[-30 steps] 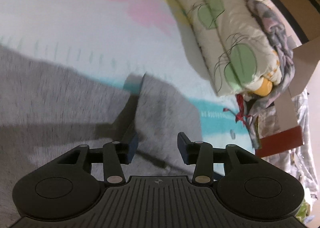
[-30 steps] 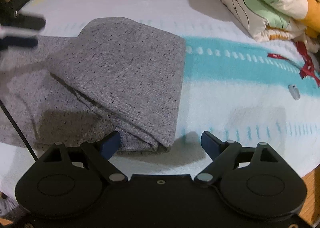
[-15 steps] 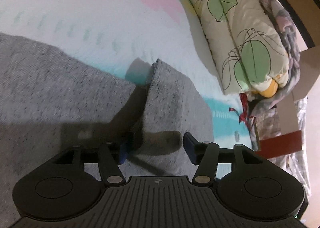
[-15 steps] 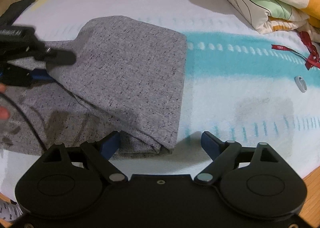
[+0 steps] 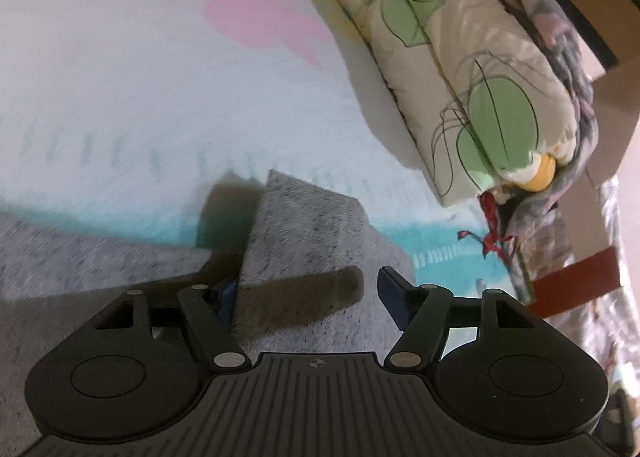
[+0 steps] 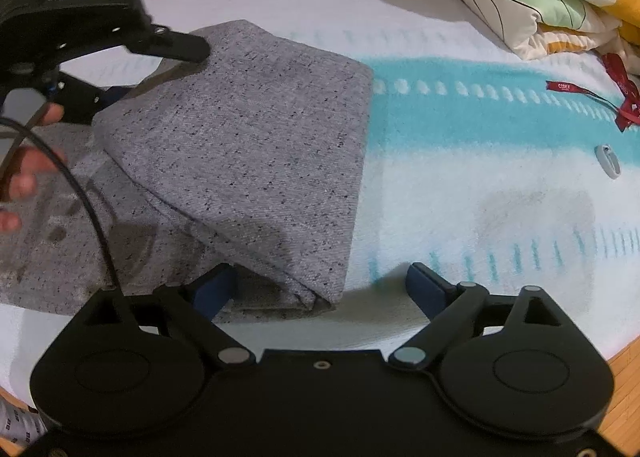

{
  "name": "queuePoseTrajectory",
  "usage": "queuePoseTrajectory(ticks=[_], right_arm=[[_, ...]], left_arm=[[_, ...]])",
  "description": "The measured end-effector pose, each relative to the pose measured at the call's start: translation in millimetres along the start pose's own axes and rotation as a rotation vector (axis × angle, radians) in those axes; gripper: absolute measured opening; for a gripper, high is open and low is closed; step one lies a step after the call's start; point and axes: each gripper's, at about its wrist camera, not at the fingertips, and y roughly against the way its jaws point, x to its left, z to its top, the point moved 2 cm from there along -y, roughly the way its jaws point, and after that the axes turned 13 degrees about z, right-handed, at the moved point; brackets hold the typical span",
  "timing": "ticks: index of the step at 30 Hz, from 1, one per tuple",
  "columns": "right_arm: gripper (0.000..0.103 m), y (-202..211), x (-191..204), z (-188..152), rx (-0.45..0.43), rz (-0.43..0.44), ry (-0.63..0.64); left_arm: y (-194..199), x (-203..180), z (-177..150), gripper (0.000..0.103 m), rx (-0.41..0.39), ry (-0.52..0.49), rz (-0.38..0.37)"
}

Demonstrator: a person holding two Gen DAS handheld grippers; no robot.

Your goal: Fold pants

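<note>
The grey speckled pants (image 6: 248, 145) lie on the bed, with one end folded over into a thick flap. The same flap shows in the left wrist view (image 5: 304, 225). My left gripper (image 5: 308, 293) is open and straddles the far edge of the flap, one finger under it and one above; it also shows in the right wrist view (image 6: 132, 69). My right gripper (image 6: 320, 289) is open, its jaws either side of the near corner of the fold, low over the bed.
The bed cover (image 6: 480, 185) is white with a teal stripe and pink patches. A folded leaf-print quilt (image 5: 460, 69) lies along the far side. A red ribbon tag (image 6: 616, 97) and a small white ring (image 6: 608, 161) lie at right. The wooden bed edge (image 6: 624, 377) is near right.
My left gripper has moved in onto the far edge of the folded flap, and its jaws have opened wider around it. The right gripper has stayed at the near corner.
</note>
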Motion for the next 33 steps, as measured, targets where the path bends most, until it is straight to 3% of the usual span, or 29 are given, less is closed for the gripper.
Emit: queuePoseTrajectory(ticks=[1,2,3,11,16,20,25,29,33], right_arm=[[0.093,-0.1,0.0,0.2,0.0,0.0,0.002],[0.093,0.2,1.1,0.1,-0.001,-0.001,0.003],[0.093,0.3,1.7,0.0,-0.001,-0.002,0.005],[0.093,5.4,13.6,-3.3,-0.025,-0.041,0.055],[0.093,9.9,23.6,-4.1,-0.044,-0.053,0.095],[0.093,13.0,29.1,-5.3,-0.056,-0.079,0.127],[0.093,7.5,20.9,-10.7,-0.041,-0.102,0.115],[0.093,9.8,20.7,-12.8,-0.021,-0.126,0.132],[0.094,11.7,15.8,-12.6,0.03,-0.116,0.132]], left_arm=[[0.7,-5.7,-0.1,0.056,0.008,-0.031,0.026],[3.1,-8.7,-0.3,0.031,0.013,-0.051,0.063],[7.3,-12.7,-0.4,0.026,0.013,-0.062,0.09],[86.0,-40.6,2.2,0.023,-0.044,-0.012,-0.016],[132.1,-40.1,-3.1,0.023,-0.081,0.026,-0.027],[149.9,-5.8,-14.3,0.023,-0.088,0.048,0.034],[124.5,62.1,-32.0,0.023,-0.028,0.097,0.224],[101.7,110.3,-49.1,0.021,0.022,0.151,0.321],[102.4,127.9,-55.1,0.017,-0.002,0.201,0.261]])
